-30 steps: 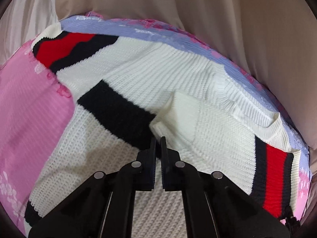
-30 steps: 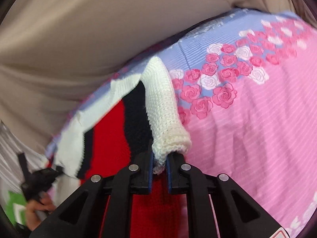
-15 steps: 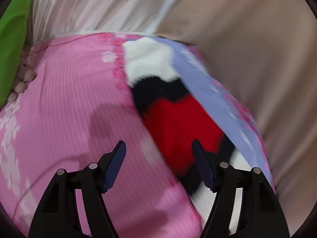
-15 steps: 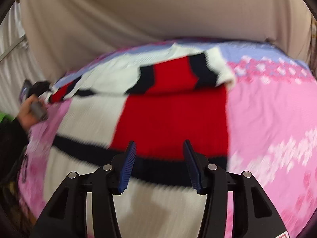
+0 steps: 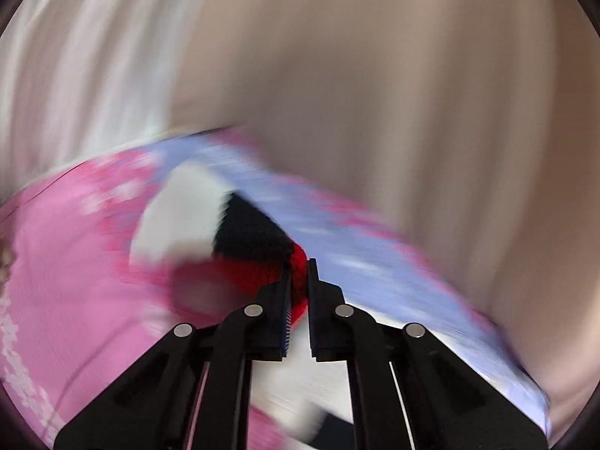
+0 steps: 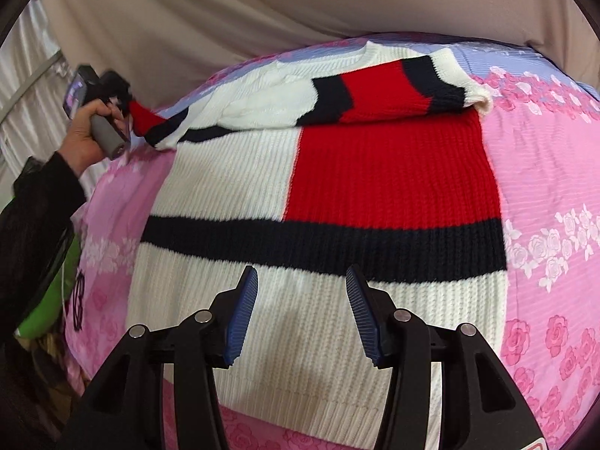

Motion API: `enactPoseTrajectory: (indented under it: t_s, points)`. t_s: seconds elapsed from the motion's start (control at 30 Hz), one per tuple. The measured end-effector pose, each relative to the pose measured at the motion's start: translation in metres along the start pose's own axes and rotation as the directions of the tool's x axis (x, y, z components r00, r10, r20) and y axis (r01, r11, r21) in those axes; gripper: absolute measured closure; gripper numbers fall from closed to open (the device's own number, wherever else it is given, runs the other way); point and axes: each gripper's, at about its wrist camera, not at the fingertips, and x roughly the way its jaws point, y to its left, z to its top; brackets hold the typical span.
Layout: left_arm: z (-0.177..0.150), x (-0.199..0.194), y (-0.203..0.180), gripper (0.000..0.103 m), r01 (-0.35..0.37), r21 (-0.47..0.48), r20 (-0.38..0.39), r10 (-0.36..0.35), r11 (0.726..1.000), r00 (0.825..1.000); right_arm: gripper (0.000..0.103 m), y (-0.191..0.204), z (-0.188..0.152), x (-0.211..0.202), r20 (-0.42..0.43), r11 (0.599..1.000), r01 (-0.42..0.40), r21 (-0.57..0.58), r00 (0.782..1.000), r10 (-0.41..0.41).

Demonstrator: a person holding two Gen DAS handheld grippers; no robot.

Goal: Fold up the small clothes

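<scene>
**Soft knit, sleeve in hand**

Nearest you, the right gripper (image 6: 302, 311) hangs with jaws apart and empty above the sweater (image 6: 300, 195), spread on the pink floral bedsheet (image 6: 555, 202). Expect thick, floppy, stretchy knit; take hold at cuffs or hem. Farther off, your left gripper (image 5: 299, 285) pinches the striped sleeve (image 6: 161, 123). Only the right view shows the whole garment; the left is blurred.

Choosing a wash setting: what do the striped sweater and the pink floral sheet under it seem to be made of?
Sweater: chunky ribbed knit, matte, likely wool or acrylic yarn; the stitch rows show clearly. Floral sheet: thin woven printed fabric, perhaps cotton or polyester, with fine ribbed lines and a smooth, flat surface.
</scene>
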Motion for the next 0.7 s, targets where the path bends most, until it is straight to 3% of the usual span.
enactPoseTrajectory:
  t_s: [0.07, 0.13, 0.2, 0.23, 0.3, 0.37, 0.43, 0.53, 0.6, 0.7]
  points:
    - [-0.028, -0.03, -0.064, 0.096, 0.128, 0.114, -0.028, -0.126, 0.985, 0.992, 0.054, -0.007, 0.005, -0.004, 0.023, 1.0, 0.025, -0.001, 0.999, -0.025]
    - [-0.084, -0.049, -0.128, 0.092, 0.243, 0.235, -0.144, -0.213, 0.941, 0.966, 0.054, -0.019, 0.01, -0.007, 0.032, 0.999, 0.048, 0.014, 0.998, -0.048]
    - [-0.146, -0.052, -0.165, 0.077, 0.316, 0.303, -0.287, -0.23, 0.899, 0.93, 0.054, -0.033, 0.015, -0.011, 0.039, 0.997, 0.072, 0.032, 0.997, -0.073]
    - [-0.167, -0.053, -0.172, 0.072, 0.317, 0.321, -0.319, -0.213, 0.893, 0.924, 0.054, -0.043, 0.017, -0.014, 0.046, 0.995, 0.096, 0.039, 0.994, -0.098]
    - [-0.211, -0.059, -0.17, 0.065, 0.283, 0.349, -0.351, -0.155, 0.893, 0.924, 0.05, -0.057, 0.022, -0.02, 0.065, 0.991, 0.124, 0.042, 0.99, -0.126]
    - [-0.225, -0.065, -0.152, 0.06, 0.253, 0.334, -0.359, -0.125, 0.908, 0.925, 0.049, -0.07, 0.029, -0.026, 0.092, 0.987, 0.16, 0.026, 0.983, -0.162]
    - [-0.229, -0.064, -0.12, 0.057, 0.177, 0.306, -0.352, -0.061, 0.935, 0.934, 0.049, -0.073, 0.041, -0.025, 0.122, 0.981, 0.188, -0.038, 0.976, -0.182]
    - [-0.215, -0.056, -0.079, 0.057, 0.054, 0.244, -0.33, 0.031, 0.968, 0.943, 0.049, -0.061, 0.064, -0.01, 0.16, 0.966, 0.194, -0.173, 0.973, -0.167]
    - [-0.195, -0.039, -0.051, 0.057, -0.012, 0.163, -0.349, 0.069, 0.986, 0.935, 0.049, -0.048, 0.081, 0.005, 0.173, 0.958, 0.163, -0.235, 0.977, -0.124]
    - [-0.17, -0.021, -0.009, 0.057, -0.053, 0.008, -0.354, 0.053, 0.999, 0.934, 0.049, -0.017, 0.115, 0.036, 0.173, 0.934, 0.101, -0.344, 0.984, -0.042]
